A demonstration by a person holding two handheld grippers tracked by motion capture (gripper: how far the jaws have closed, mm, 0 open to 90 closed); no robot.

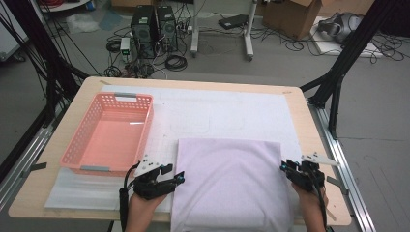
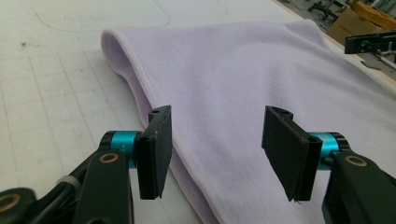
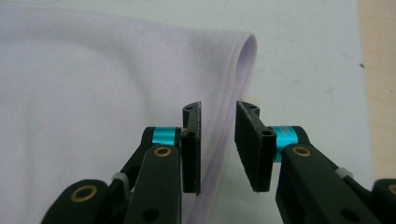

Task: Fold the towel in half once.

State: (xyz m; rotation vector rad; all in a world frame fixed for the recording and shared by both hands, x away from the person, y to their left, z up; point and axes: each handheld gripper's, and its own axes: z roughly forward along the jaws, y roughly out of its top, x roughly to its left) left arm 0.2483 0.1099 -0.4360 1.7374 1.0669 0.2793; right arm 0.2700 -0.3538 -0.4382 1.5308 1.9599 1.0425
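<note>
A folded lilac cloth (image 1: 229, 179) lies flat on the white mat (image 1: 217, 108), reaching the table's near edge. My left gripper (image 1: 178, 180) sits at the cloth's left edge. In the left gripper view its jaws (image 2: 217, 149) stand wide apart over the folded edge of the cloth (image 2: 243, 79), touching nothing. My right gripper (image 1: 284, 167) is at the cloth's right edge. Its jaws (image 3: 218, 144) stand a narrow gap apart, with the rounded hem of the cloth (image 3: 93, 84) running beneath that gap and no pad pressing on it.
A pink plastic basket (image 1: 77, 150) stands on the left of the wooden table (image 1: 302, 116), close to my left gripper. The mat stretches beyond the cloth. Black frame legs (image 1: 338, 77), computer towers (image 1: 154, 29) and cables are on the floor behind.
</note>
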